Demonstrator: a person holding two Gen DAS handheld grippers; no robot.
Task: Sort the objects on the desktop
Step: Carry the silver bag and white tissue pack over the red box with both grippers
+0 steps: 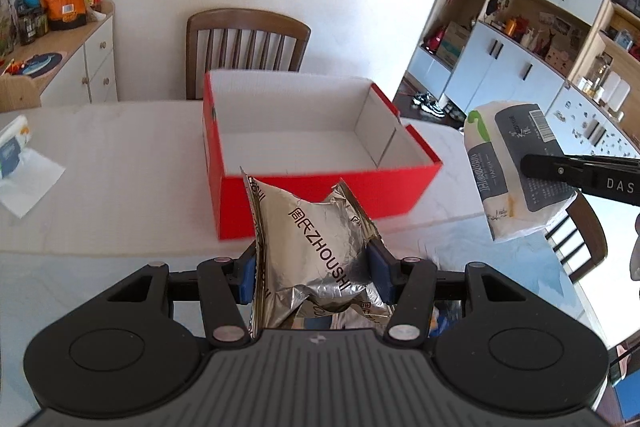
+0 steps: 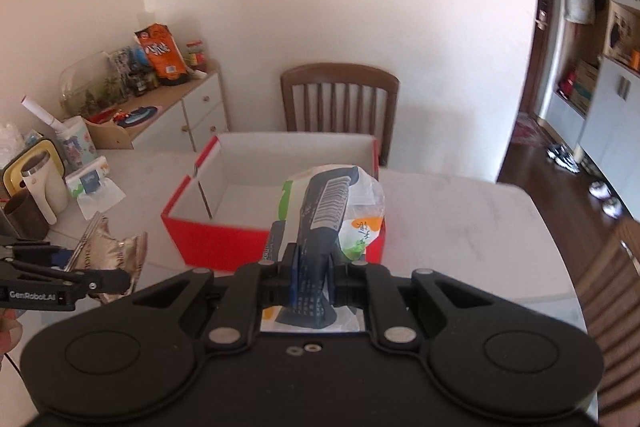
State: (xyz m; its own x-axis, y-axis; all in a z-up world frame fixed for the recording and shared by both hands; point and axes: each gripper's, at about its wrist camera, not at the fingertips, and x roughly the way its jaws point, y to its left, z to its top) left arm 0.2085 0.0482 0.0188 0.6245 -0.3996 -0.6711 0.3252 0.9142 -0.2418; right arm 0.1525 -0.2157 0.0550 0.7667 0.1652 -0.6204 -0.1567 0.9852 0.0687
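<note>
My left gripper is shut on a crumpled silver foil bag, held above the table just before the open red box. The box has a white, empty inside. My right gripper is shut on a white and dark grey tissue pack, held up in front of the box's near right corner. In the left wrist view the tissue pack hangs at the right in the right gripper's finger. In the right wrist view the foil bag shows at the left.
A second tissue pack on a white sheet lies at the table's left. A mug and cups stand at the far left. A wooden chair stands behind the table. A sideboard with snacks is at the left.
</note>
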